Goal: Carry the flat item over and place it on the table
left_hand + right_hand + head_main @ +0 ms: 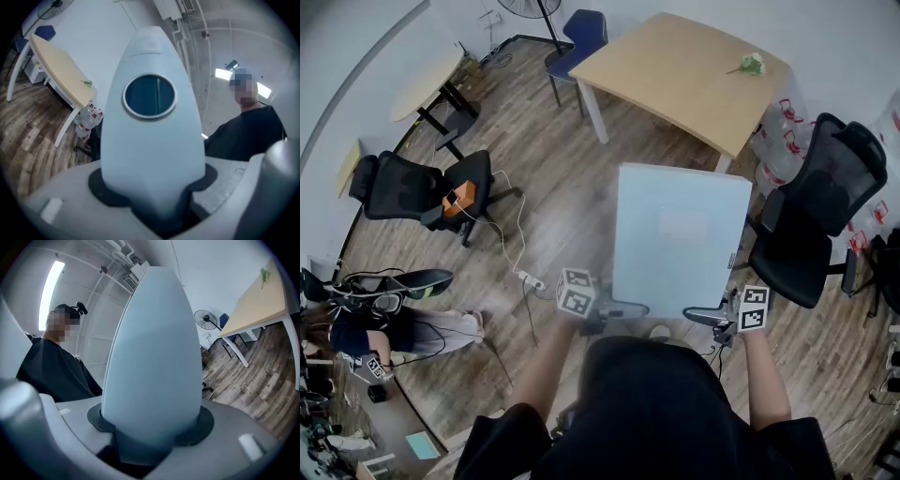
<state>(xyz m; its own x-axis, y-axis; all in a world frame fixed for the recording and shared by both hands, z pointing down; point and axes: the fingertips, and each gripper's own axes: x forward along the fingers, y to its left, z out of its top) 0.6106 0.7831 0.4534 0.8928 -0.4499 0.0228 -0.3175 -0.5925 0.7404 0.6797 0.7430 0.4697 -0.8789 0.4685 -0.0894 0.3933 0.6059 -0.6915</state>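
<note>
Head view, binder: you hold the pale blue binder flat and level in front of you, above the wood floor.
Head view, left gripper: your left gripper clamps the binder's near edge at its left corner.
Head view, right gripper: your right gripper clamps the same edge at the right corner.
Head view, table: the table lies ahead, well apart from the binder, with a green sprig near its far edge.
Head view, chair: a black office chair stands just beside the binder's right side.
Left gripper view, fingers: both dark pads press on the binder's spine, which has a round hole.
Left gripper view, surroundings: the table is at the left, with water bottles under it.
Right gripper view, fingers: the pads are set wide and grip the binder's thick edge.
Right gripper view, surroundings: the table is at the right, with a fan beyond it.
</note>
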